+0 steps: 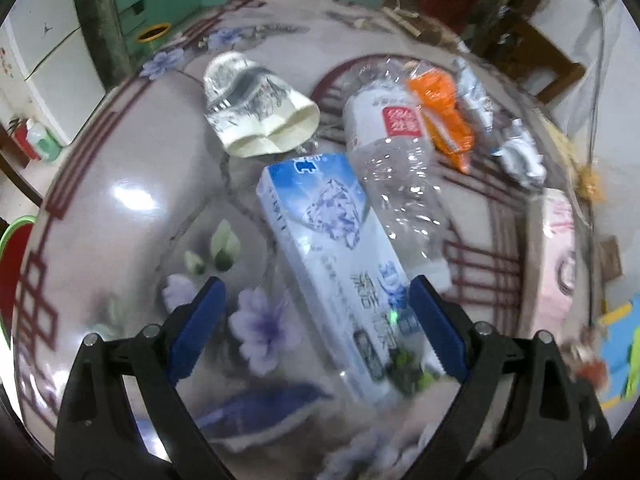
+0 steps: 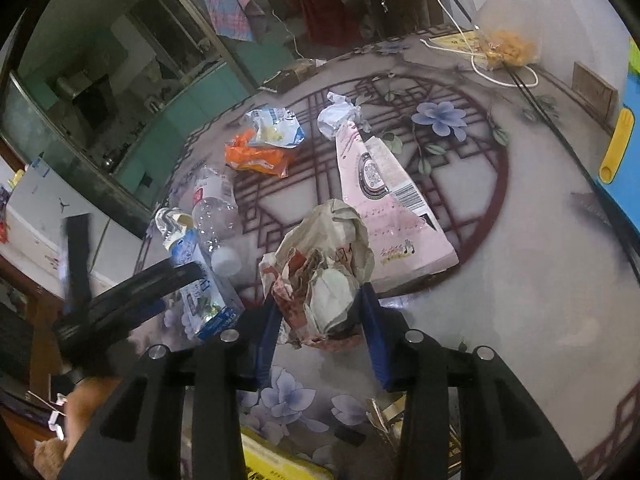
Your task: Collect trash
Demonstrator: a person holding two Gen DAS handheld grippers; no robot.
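Crumpled wrapper (image 2: 320, 276) sits pinched between right gripper (image 2: 322, 330) fingers, low over the table (image 2: 520, 280); grip at its base looks meant to lift it clear. It's beige paper, red-stained, balled up. Left gripper (image 1: 316, 328) is spread wide around the blue box (image 1: 332, 264), likely lining up a grab. Bottle (image 1: 396, 184), cup (image 1: 260, 108), orange packet (image 1: 440, 116) lie beyond.

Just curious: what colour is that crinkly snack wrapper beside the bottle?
Orange snack wrapper, clearest in the right wrist view.
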